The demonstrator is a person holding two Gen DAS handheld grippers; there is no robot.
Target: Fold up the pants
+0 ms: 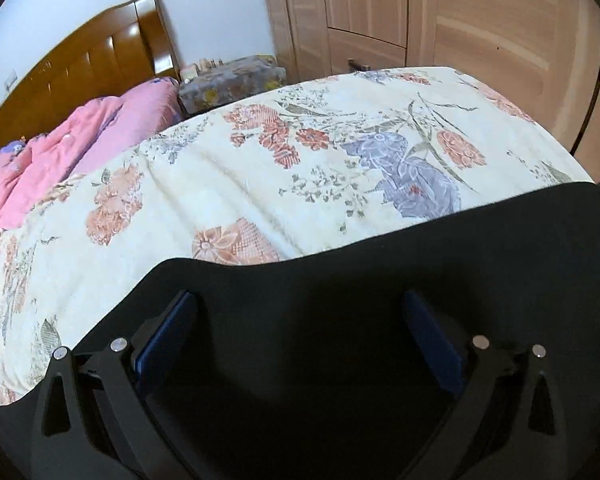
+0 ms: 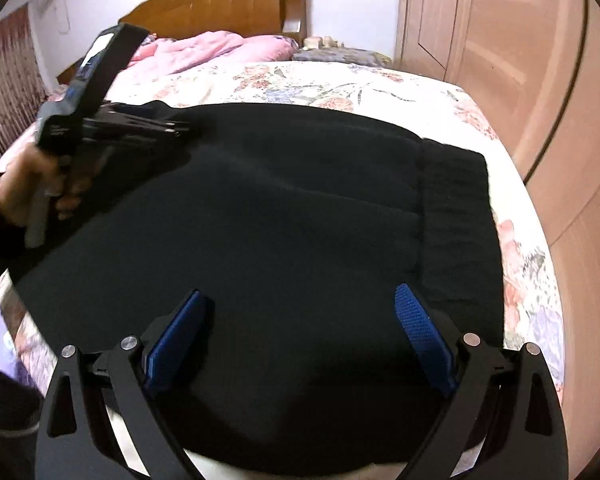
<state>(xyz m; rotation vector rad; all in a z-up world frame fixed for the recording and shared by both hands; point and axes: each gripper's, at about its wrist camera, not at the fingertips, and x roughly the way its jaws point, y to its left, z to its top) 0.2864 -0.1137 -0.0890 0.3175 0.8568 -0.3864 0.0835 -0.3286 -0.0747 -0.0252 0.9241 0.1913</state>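
The black pants [image 2: 280, 208] lie flat and folded on the floral bedspread [image 2: 380, 80], with a ribbed waistband [image 2: 456, 216] at the right end. My right gripper [image 2: 300, 304] is open just above the near part of the pants, holding nothing. My left gripper [image 1: 298, 304] is open over the pants [image 1: 380, 280] near their far edge. It also shows in the right wrist view [image 2: 180, 130], held in a hand at the left over the pants' far left part; its jaws look nearly flat there.
A pink quilt [image 1: 60, 148] is bunched at the wooden headboard [image 1: 80, 68]. A covered nightstand [image 1: 232, 80] stands beside the bed. Wooden wardrobe doors [image 1: 460, 20] line the right side. The bed's edge [image 2: 532, 264] runs close to the waistband.
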